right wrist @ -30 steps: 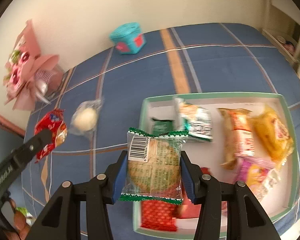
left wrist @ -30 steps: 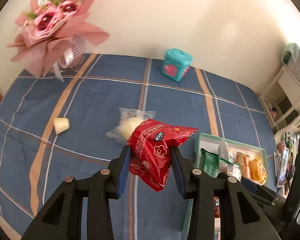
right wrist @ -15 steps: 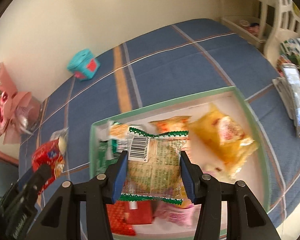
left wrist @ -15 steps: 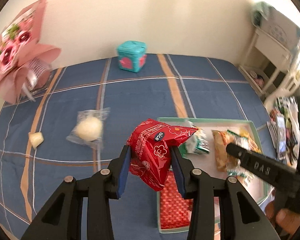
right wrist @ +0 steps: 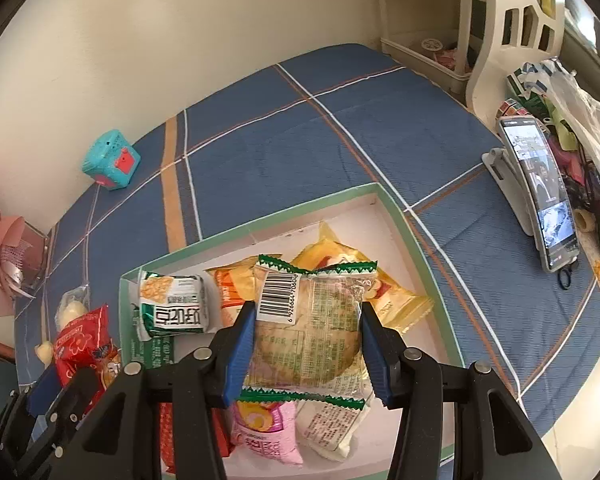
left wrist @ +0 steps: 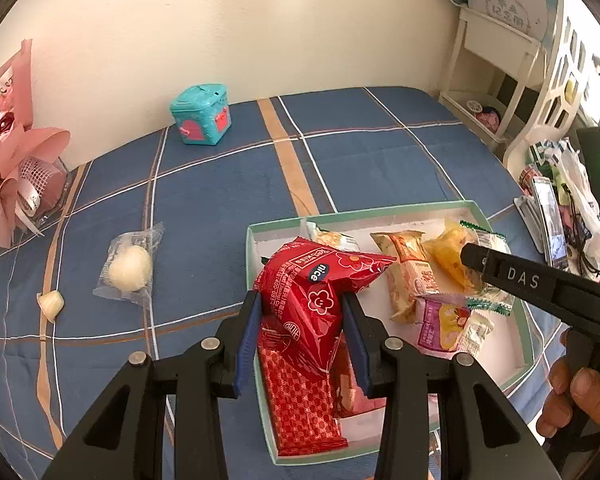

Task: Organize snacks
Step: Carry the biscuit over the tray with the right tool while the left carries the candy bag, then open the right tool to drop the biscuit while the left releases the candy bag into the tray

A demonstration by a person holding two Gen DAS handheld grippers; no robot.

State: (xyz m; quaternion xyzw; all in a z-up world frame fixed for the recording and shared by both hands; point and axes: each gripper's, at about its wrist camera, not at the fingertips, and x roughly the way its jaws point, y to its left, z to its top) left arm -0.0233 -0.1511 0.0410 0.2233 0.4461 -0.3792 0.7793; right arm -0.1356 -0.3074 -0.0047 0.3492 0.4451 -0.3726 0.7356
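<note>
My left gripper [left wrist: 300, 320] is shut on a red snack packet [left wrist: 312, 300] and holds it above the left end of the green-rimmed tray [left wrist: 340, 214]. My right gripper [right wrist: 306, 336] is shut on a clear green-edged cookie packet [right wrist: 312, 340] above the tray [right wrist: 260, 232], which holds several snack packets. The right gripper's finger also shows in the left wrist view [left wrist: 512, 276]. A clear-wrapped white bun [left wrist: 128, 268] and a small pale candy [left wrist: 51, 303] lie on the blue cloth left of the tray.
A teal toy box [left wrist: 202, 114] stands at the back by the wall. A pink bouquet [left wrist: 8, 152] is at the far left. A phone on a stand [right wrist: 540, 188] and clutter sit at the table's right edge, with white shelving behind.
Both grippers moved right over the tray with their packets still held. The bun and candy now lie further left in the left wrist view.
</note>
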